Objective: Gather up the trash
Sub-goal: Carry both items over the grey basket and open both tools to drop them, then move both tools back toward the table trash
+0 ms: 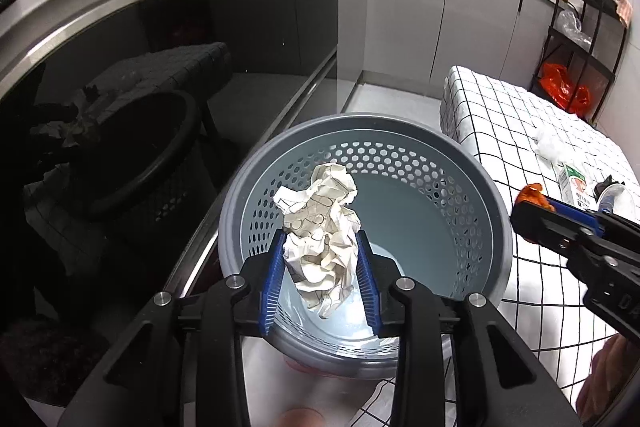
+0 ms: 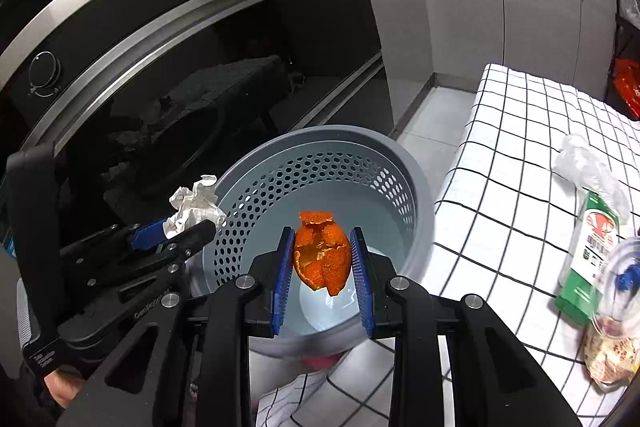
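Observation:
A grey perforated waste basket [image 1: 400, 139] stands beside the checked table; it also shows in the right wrist view [image 2: 416, 187]. My left gripper [image 1: 322, 239] is shut on a crumpled paper ball [image 1: 320, 227] and holds it above the basket's opening. The paper ball [image 2: 196, 205] and left gripper [image 2: 176, 231] also show in the right wrist view at the basket's left rim. My right gripper [image 2: 323, 239] is shut on an orange peel [image 2: 322, 253] above the basket. The peel [image 1: 532, 195] also shows in the left wrist view at the basket's right.
The table has a white checked cloth [image 2: 520, 155]. On it lie a green-and-white carton [image 2: 588, 251], a clear plastic cup [image 2: 620, 287], crumpled plastic [image 2: 580, 159] and a snack wrapper [image 2: 612, 351]. A dark glass oven front [image 2: 200, 75] stands behind the basket. A black shelf rack [image 1: 580, 43] stands at the back right.

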The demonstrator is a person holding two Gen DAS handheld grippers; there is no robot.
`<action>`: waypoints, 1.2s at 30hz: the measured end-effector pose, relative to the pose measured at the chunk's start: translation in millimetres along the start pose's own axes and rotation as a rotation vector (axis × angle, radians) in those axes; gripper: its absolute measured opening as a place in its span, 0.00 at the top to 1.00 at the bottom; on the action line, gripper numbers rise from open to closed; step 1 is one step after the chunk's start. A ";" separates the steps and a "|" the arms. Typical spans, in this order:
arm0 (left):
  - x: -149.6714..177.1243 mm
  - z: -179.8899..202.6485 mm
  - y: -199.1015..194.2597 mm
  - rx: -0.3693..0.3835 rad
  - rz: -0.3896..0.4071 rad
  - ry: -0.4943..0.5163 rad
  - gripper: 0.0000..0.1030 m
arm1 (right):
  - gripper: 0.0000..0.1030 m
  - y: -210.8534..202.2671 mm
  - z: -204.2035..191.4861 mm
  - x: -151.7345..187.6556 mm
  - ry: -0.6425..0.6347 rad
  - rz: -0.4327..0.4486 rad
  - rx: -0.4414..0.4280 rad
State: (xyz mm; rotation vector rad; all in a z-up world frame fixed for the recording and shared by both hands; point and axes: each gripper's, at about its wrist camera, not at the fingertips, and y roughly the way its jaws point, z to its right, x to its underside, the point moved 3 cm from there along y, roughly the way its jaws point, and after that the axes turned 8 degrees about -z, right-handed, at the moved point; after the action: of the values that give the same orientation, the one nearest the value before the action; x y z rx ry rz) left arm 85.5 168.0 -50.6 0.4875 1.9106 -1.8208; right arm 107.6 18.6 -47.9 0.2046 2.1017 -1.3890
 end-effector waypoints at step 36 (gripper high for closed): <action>3.3 18.5 -8.6 0.035 0.017 0.011 0.34 | 0.42 -35.7 27.1 25.7 0.071 0.062 0.039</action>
State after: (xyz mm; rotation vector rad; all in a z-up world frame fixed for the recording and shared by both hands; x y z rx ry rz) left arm 79.5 148.8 -45.6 0.5256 1.8791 -1.8467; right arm 82.0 -25.9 -41.6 0.3364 2.1083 -1.4051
